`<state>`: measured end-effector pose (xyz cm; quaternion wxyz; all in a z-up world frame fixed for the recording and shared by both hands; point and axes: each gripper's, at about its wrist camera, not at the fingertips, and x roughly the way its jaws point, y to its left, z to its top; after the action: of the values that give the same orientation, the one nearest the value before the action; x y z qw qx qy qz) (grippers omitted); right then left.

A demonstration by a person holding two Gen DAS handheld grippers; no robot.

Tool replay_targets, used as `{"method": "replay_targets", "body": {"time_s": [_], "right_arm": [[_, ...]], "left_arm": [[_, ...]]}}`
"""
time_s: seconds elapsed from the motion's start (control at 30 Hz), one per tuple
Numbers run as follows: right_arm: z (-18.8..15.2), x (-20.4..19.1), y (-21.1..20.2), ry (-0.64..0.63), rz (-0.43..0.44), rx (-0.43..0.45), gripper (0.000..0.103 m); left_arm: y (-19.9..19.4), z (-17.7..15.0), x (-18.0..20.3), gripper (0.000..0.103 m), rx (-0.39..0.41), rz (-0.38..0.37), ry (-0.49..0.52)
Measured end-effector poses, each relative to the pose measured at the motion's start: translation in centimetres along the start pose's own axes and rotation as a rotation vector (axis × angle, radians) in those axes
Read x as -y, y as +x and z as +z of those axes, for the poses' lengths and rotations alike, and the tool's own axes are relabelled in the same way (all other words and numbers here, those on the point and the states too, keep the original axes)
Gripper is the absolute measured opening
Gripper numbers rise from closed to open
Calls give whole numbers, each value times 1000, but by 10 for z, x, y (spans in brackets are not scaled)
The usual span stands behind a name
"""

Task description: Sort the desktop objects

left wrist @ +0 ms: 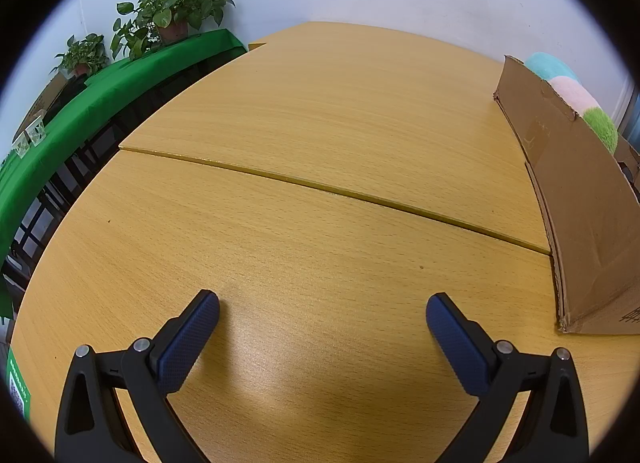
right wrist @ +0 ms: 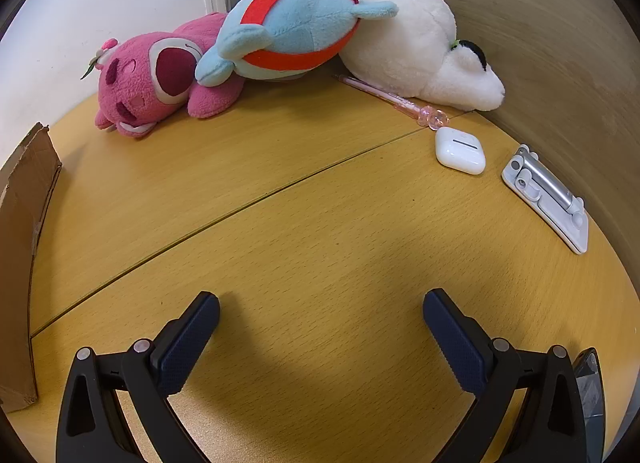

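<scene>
Left gripper (left wrist: 323, 308) and right gripper (right wrist: 321, 306) jaws wide apart, empty, above table (right wrist: 304, 223).

Wooden table (right wrist: 320, 223) carries plush toys (right wrist: 160, 79), pen (right wrist: 384, 97), earbud case (right wrist: 460, 151), cardboard box (left wrist: 580, 203).

Right wrist view: three plush toys (right wrist: 296, 31) piled at far edge of desk (right wrist: 320, 231), against wall. Pen (right wrist: 384, 97) lies just before them; earbud case (right wrist: 460, 150) near pen's tip; phone stand (right wrist: 546, 199) right of case. Cardboard box (right wrist: 20, 243) stands at left.

Left wrist view: same box (left wrist: 580, 199) at right.
</scene>
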<state>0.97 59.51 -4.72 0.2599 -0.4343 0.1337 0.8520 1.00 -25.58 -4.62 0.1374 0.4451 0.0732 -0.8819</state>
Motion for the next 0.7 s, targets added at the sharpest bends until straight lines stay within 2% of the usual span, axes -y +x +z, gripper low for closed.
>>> {"method": "replay_targets", "body": {"time_s": [0.7], "right_arm": [[1, 1, 0, -3, 3, -2, 103]], "left_arm": [[1, 2, 0, 103, 0, 0, -2]]}}
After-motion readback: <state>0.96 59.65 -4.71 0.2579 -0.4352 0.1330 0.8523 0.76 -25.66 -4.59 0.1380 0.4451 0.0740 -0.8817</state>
